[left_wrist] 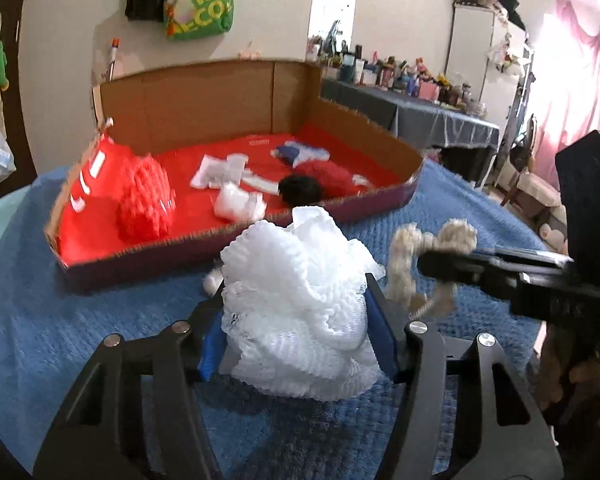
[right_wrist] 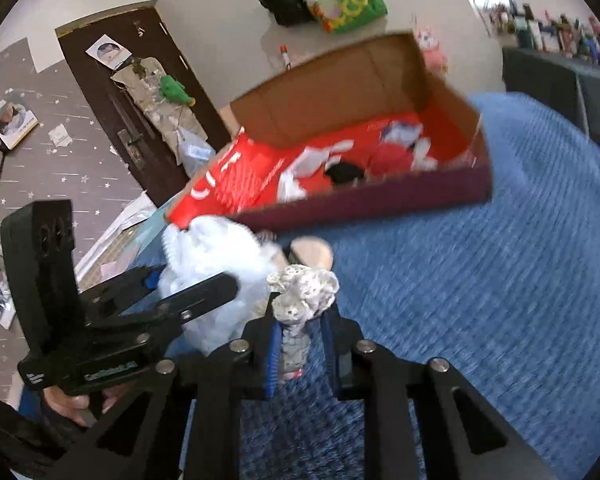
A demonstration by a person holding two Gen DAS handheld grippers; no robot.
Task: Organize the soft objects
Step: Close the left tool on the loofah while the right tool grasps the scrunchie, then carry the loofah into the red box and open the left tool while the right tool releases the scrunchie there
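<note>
My left gripper (left_wrist: 296,296) is shut on a white foam-net bundle (left_wrist: 300,304), held just above the blue blanket (left_wrist: 60,320) in front of the box. The open cardboard box (left_wrist: 220,250), lined in red, holds a red net puff (left_wrist: 144,200), white scraps (left_wrist: 238,202), a black ball (left_wrist: 300,190) and a blue-and-white piece (left_wrist: 300,152). My right gripper (right_wrist: 300,320) is shut on a beige knitted piece (right_wrist: 304,292). In the left wrist view it reaches in from the right with that piece (left_wrist: 404,256). In the right wrist view the left gripper (right_wrist: 204,292) and its bundle (right_wrist: 212,256) are close on the left.
A small white tuft (left_wrist: 212,282) lies on the blanket by the box's front wall (right_wrist: 380,200). A peach-coloured object (right_wrist: 312,252) lies near it. A cluttered table (left_wrist: 420,108) stands beyond the box. A green bag (left_wrist: 200,0) hangs on the wall, with a dark door (right_wrist: 140,128) at left.
</note>
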